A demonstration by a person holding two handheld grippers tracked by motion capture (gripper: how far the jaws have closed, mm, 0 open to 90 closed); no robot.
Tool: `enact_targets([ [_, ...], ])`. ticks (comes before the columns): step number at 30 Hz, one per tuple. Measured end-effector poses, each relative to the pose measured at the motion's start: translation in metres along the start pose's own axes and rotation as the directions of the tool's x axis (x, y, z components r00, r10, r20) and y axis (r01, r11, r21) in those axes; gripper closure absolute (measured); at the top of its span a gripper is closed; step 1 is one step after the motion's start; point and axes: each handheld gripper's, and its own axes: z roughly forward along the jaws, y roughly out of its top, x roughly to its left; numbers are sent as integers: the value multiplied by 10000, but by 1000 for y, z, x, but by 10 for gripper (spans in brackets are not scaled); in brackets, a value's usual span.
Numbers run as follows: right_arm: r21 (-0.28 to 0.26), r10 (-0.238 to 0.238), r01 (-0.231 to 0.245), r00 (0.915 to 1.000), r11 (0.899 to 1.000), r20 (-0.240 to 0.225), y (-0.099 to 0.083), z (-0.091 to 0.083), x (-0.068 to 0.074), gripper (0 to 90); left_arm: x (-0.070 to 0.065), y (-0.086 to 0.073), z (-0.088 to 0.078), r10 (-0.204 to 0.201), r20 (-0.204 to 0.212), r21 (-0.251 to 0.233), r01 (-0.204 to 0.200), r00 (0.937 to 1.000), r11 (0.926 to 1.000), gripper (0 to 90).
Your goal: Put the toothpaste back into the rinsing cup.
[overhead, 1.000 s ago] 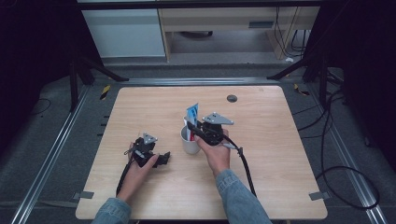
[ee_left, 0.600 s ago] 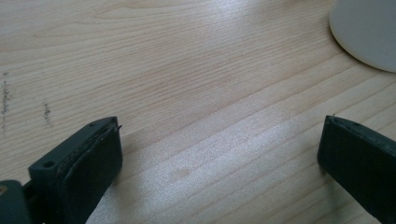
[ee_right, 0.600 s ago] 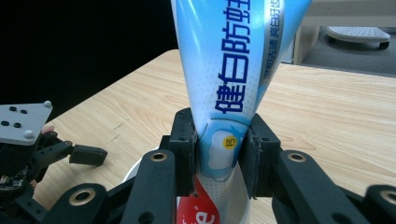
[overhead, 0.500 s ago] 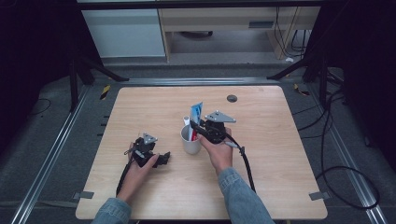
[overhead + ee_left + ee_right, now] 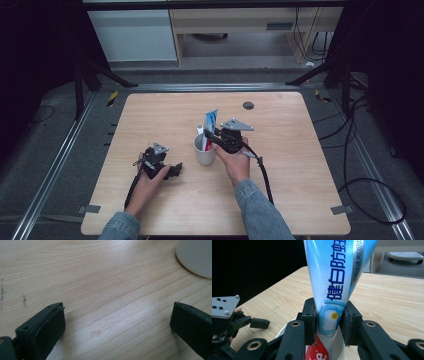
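Note:
A blue-and-white toothpaste tube [image 5: 211,120] [image 5: 332,277] stands upright in a white cup [image 5: 205,152] near the middle of the wooden table. My right gripper [image 5: 209,135] [image 5: 329,322] is shut on the tube's lower part just above the cup's rim [image 5: 284,330], its pads pinching the tube from both sides. A red-and-white item [image 5: 319,352] sits inside the cup below the jaws. My left gripper [image 5: 175,169] [image 5: 117,325] rests low over the table to the left of the cup [image 5: 197,257], open, with bare wood between its pads. It also appears in the right gripper view [image 5: 259,323].
A small dark round disc [image 5: 248,105] lies on the table [image 5: 300,200] behind the cup, towards the far edge. The right gripper's cable [image 5: 265,175] trails back along the forearm. Cabinets stand beyond the table's far side.

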Motion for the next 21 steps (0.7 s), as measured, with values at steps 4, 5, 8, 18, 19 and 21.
enact_targets([
  [4, 9, -2, 2, 10000, 10000, -22, 0, 0, 0, 675, 0, 0, 0, -1, 1, 1, 1, 10000, 10000, 0],
  [5, 13, -10, 10, 10000, 10000, -23, 0, 0, 0, 674, 0, 0, 0, -2, -1, 0, 2, 10000, 10000, 0],
  [8, 22, -8, 8, 10000, 10000, -22, 0, 0, 0, 672, 0, 0, 0, -2, -1, 0, 2, 10000, 10000, 0],
  [18, 32, -10, 10, 10000, 10000, -4, 0, 0, -1, 659, 0, 0, 0, -1, 0, 1, 1, 10000, 10000, 0],
  [19, 30, 3, -3, 10000, 10000, 6, 0, 0, -1, 656, 0, 0, 0, -2, 1, 0, 2, 10000, 10000, 0],
  [21, 37, 12, -12, 10000, 10000, 12, 0, 0, -1, 653, 0, 0, 0, -2, 0, -1, 2, 10000, 10000, 0],
])
